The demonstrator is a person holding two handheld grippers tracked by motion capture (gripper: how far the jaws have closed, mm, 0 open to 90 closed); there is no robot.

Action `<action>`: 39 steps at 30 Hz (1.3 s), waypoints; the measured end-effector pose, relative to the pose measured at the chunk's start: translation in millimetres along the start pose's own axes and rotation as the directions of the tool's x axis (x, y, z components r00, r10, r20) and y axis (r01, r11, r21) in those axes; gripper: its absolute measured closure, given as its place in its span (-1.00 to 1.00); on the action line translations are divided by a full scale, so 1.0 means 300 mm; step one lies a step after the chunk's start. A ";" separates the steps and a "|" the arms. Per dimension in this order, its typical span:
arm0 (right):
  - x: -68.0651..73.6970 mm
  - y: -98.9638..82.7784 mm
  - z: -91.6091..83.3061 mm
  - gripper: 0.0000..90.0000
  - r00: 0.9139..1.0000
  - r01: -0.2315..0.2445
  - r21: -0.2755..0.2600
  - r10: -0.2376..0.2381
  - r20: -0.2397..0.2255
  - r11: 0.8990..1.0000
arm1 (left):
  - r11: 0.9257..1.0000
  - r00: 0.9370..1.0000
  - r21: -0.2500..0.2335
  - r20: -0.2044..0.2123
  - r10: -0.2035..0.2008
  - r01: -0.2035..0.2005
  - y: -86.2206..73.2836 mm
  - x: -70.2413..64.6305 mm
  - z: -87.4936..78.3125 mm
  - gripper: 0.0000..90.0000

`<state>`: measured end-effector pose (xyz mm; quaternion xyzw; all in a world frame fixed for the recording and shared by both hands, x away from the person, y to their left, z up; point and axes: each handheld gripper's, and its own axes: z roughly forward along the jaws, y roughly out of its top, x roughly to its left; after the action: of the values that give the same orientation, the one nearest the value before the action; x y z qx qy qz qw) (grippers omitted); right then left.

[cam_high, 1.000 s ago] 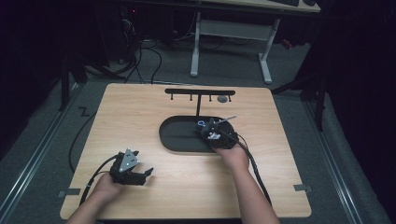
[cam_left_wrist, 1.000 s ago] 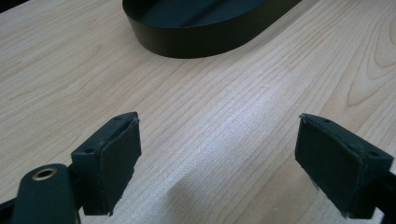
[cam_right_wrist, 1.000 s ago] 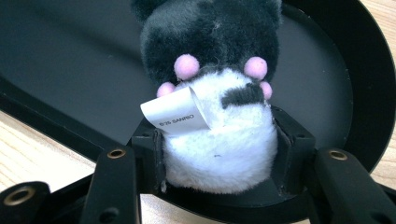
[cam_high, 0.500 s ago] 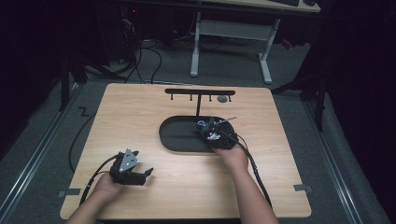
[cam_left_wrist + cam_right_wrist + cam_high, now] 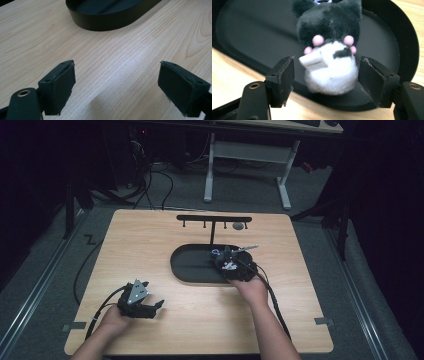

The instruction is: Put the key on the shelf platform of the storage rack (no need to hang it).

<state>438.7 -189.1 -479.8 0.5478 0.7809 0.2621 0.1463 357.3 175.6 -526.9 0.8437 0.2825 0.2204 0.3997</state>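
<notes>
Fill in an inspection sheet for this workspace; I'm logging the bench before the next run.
Surface: light wooden table, bare around the tray.
Job's things: black-and-white plush toy in the black oval tray; black hook rack behind it.
Clutter: nothing seen.
Grippers: right gripper has just been opening, plush between its jaws, pads apart from it; left gripper open above bare wood.
Cables: one trails from each gripper.
Surroundings: grey floor, white desk frame, loose cables beyond.
</notes>
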 end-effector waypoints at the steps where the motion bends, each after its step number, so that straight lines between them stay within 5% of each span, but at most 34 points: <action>1: 0.004 -0.005 -0.007 -0.35 1.000 0.007 -0.002 -0.007 -0.002 1.000 | 1.000 1.000 0.000 0.000 0.000 0.000 0.000 0.000 0.000 -0.66; 14: 0.001 -0.093 -0.068 -0.34 1.000 0.012 -0.046 -0.013 -0.013 0.999 | 1.000 1.000 0.004 -0.005 0.003 -0.002 0.000 -0.002 0.000 -0.66; 23: -0.005 -0.200 -0.097 -0.43 0.999 0.012 -0.094 -0.015 -0.033 0.995 | 1.000 1.000 0.004 -0.010 0.005 -0.004 0.001 -0.003 0.001 -0.66; 28: 0.001 -0.259 -0.099 -0.49 1.000 0.022 -0.098 -0.022 0.005 0.995 | 1.000 1.000 0.003 -0.012 0.005 -0.005 0.000 -0.004 0.002 -0.66; 39: 0.001 -0.394 -0.141 -0.54 0.999 -0.013 -0.178 0.007 -0.034 0.984 | 1.000 1.000 0.008 -0.012 0.007 -0.007 0.001 -0.003 0.002 -0.66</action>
<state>324.6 -230.3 -512.4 0.5320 0.7540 0.3405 0.1804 357.0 174.7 -527.2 0.8448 0.2829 0.2257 0.3941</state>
